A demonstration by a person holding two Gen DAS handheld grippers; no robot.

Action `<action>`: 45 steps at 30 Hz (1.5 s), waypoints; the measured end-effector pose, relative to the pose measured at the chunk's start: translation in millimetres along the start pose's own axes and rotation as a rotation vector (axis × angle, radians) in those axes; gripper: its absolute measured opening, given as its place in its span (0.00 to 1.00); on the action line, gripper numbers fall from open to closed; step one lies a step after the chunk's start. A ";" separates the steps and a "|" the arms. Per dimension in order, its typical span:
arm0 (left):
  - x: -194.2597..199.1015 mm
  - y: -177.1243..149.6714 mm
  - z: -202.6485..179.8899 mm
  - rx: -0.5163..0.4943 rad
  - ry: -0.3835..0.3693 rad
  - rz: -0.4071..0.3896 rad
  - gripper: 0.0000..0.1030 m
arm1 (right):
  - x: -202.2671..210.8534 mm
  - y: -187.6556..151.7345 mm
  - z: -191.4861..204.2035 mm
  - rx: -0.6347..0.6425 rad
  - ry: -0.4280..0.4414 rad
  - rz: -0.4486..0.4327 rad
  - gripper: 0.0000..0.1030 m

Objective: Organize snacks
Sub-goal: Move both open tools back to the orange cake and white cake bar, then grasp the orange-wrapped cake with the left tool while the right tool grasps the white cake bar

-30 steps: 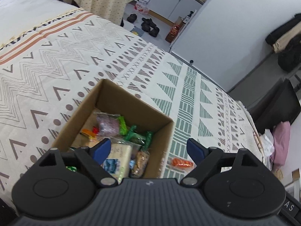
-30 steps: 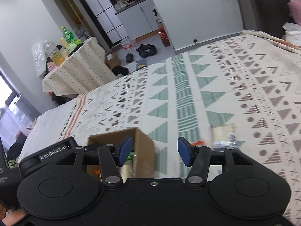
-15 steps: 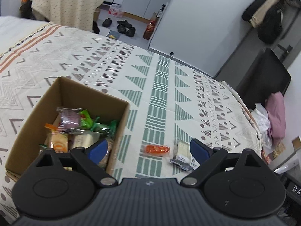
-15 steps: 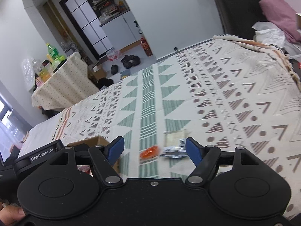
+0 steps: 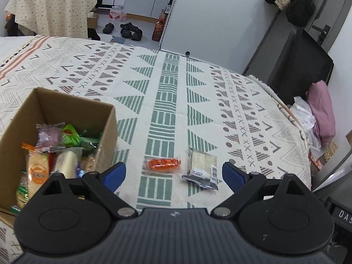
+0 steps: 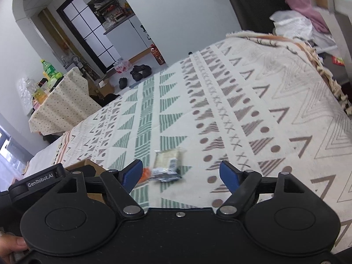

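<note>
Bed cover [image 5: 171, 101]: woven cloth, looking matt, printed with green and brown geometric bands.
Box [image 5: 105, 132]: brown corrugated cardboard, showing dull, raw walls.
Orange snack packet [image 5: 162, 164]: plastic film, reflecting light glossily.
Pale snack packet [image 5: 203, 167]: clear, shiny plastic wrap with a paper-like barcode label; appearing blurred in the right wrist view [image 6: 168, 165].
Packets in box [image 5: 57, 140]: crinkled plastic film, glinting.
Left gripper [image 5: 173, 173]: black matt plastic body, ribbed on top, carrying smooth blue pads [image 5: 115, 175] and bright metal pivot pins.
Right gripper [image 6: 181, 173]: black plastic, looking slightly glossier, with metal pins.
Table drape [image 5: 52, 6]: dotted cream cloth, hanging matt.
</note>
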State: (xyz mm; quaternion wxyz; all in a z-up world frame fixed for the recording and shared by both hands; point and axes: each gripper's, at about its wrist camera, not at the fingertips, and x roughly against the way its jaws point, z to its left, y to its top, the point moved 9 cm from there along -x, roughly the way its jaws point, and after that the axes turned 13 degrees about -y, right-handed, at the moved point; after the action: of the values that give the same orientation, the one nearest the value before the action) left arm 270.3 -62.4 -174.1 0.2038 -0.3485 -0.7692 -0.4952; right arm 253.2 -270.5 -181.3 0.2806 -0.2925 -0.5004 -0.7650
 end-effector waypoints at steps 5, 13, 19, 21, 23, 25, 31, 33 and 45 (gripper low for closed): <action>-15.1 -4.1 -7.4 -0.022 -0.009 0.017 0.89 | -15.4 -3.0 1.8 -0.003 0.030 0.021 0.74; -43.2 -2.3 -3.5 -0.021 0.031 0.023 0.82 | -46.6 -4.7 7.5 -0.010 0.084 0.076 0.70; -62.2 0.5 7.9 -0.012 0.101 0.009 0.75 | -71.7 -7.1 11.0 -0.027 0.124 0.125 0.64; -70.3 0.7 10.2 -0.022 0.115 0.011 0.75 | -81.2 -7.5 12.4 -0.037 0.134 0.143 0.63; -80.3 -0.9 15.3 -0.022 0.128 0.028 0.75 | -89.5 -6.7 15.3 -0.040 0.145 0.154 0.61; -88.9 -4.0 21.5 0.002 0.138 0.046 0.74 | -96.4 -6.2 18.7 -0.039 0.162 0.161 0.61; -108.4 -13.5 30.3 0.009 0.154 0.090 0.74 | -112.8 -9.8 24.9 -0.022 0.189 0.189 0.61; -112.6 -15.7 36.8 0.033 0.159 0.102 0.68 | -118.2 -10.1 25.9 -0.028 0.194 0.198 0.61; -108.5 -11.9 40.8 0.064 0.140 0.090 0.47 | -136.1 -15.9 47.8 0.018 0.200 0.217 0.61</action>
State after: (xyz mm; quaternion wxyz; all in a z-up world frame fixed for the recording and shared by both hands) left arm 336.0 -64.9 -270.3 0.2902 -0.3408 -0.7522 -0.4836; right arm 341.1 -202.0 -274.3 0.4126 -0.2649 -0.4421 -0.7511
